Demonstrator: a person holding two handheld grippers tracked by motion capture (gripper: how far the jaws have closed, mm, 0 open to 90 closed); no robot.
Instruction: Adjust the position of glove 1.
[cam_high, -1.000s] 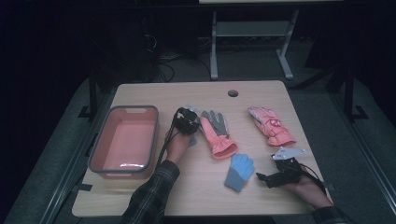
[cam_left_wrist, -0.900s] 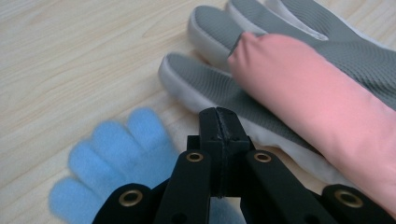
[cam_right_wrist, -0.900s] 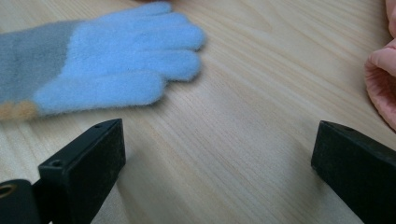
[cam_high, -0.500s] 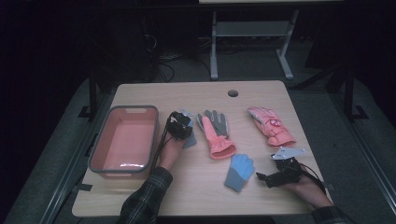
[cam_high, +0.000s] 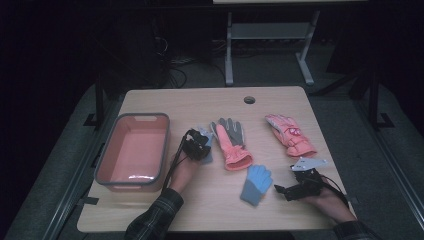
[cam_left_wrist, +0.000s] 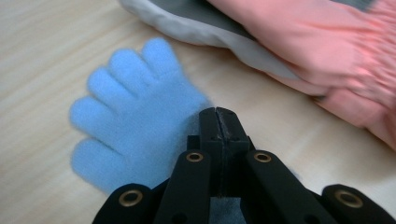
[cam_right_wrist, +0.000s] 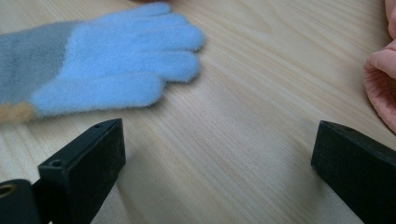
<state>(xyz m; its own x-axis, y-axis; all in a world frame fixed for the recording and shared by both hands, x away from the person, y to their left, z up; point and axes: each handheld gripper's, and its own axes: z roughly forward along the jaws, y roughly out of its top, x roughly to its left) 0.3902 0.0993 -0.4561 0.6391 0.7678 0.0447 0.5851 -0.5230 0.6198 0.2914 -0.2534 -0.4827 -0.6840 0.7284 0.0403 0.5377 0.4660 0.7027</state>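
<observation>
My left gripper (cam_high: 200, 142) (cam_left_wrist: 218, 112) is shut, its jaws pinching the first blue glove (cam_high: 207, 144) (cam_left_wrist: 135, 116), which lies flat on the table between the tray and a pink-and-grey glove (cam_high: 230, 140) (cam_left_wrist: 317, 46). A second blue glove (cam_high: 256, 182) (cam_right_wrist: 116, 51), with a grey cuff, lies near the front right. Just right of it my right gripper (cam_high: 281, 190) (cam_right_wrist: 219, 149) rests low over the wood, jaws wide open with nothing between them. A pink glove (cam_high: 290, 134) lies farther back on the right.
A pink tray (cam_high: 142, 116) with a grey rim stands at the table's left, nothing in it. The wooden table (cam_high: 210, 205) has a cable hole (cam_high: 249, 99) near its far edge. Dark floor and a metal frame lie beyond.
My left gripper has drawn back toward the near side of the table, staying shut on the blue glove. The right hand has kept still.
</observation>
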